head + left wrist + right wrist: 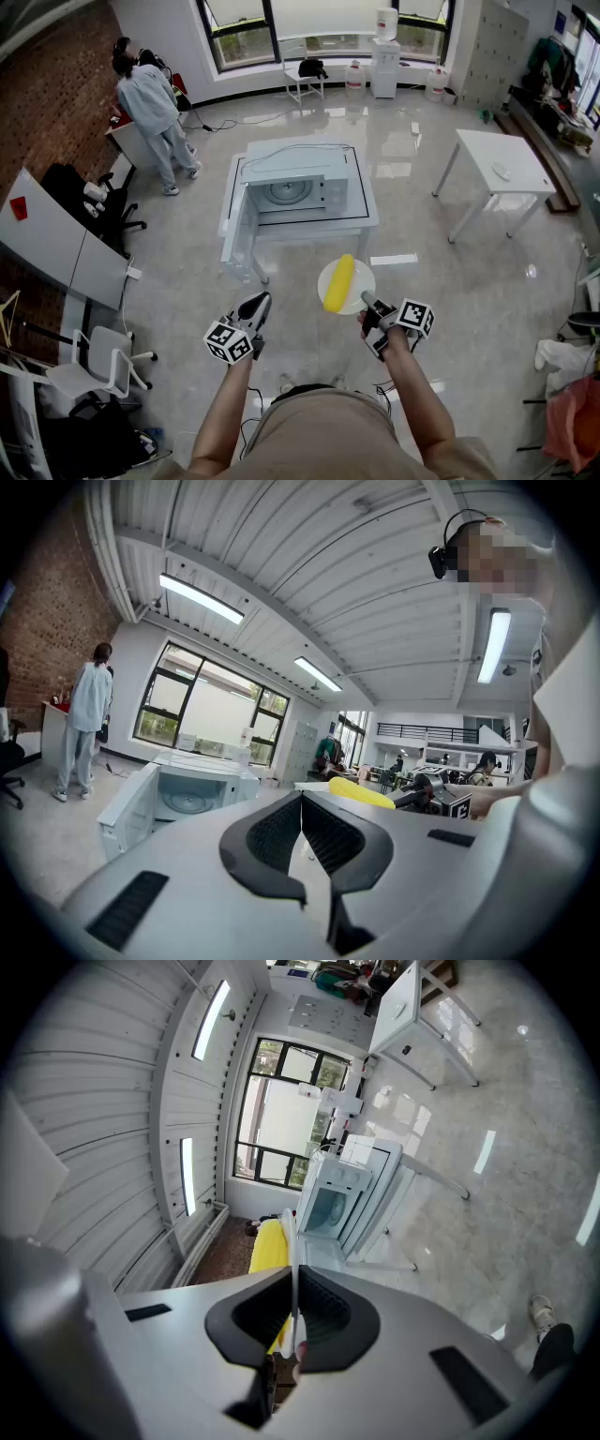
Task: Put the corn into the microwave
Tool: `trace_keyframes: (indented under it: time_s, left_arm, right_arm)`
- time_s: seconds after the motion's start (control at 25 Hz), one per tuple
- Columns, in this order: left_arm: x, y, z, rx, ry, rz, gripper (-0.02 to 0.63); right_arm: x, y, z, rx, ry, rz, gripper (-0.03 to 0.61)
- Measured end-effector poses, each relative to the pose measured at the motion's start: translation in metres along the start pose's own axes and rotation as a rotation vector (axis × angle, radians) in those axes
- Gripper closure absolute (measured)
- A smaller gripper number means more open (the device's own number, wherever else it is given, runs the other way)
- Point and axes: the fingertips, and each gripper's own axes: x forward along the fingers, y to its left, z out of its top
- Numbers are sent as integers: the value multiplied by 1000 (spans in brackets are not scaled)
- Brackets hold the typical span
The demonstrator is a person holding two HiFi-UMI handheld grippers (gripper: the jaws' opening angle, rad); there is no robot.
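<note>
A yellow corn cob (338, 282) lies on a round white plate (362, 281) held in mid-air. My right gripper (367, 302) is shut on the plate's near rim; in the right gripper view the thin rim (292, 1232) runs between the closed jaws with the corn (266, 1246) beside it. The white microwave (302, 184) stands on a low white table (367, 221) ahead, its door (234, 217) swung open to the left. My left gripper (257, 307) hangs shut and empty, left of the plate. From the left gripper view the corn (362, 793) and the microwave (193, 794) both show.
A person in light clothes (150, 105) stands at the back left by a desk. A white table (497, 157) is at the right, office chairs (89, 370) and grey desks (56, 239) at the left, a white chair (304, 81) by the windows.
</note>
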Motion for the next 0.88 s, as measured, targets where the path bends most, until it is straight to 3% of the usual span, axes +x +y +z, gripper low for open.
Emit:
trace_keyframes:
  time_s: [0.6,0.88]
  left_arm:
    - [17,-48,-11,-12,-12,14,604]
    - [25,-37,-7,-2,8,23,604]
  right_arm:
    - [-35,-9,19,1,31,0,560]
    - [-21,-10,29,23,32,4,558]
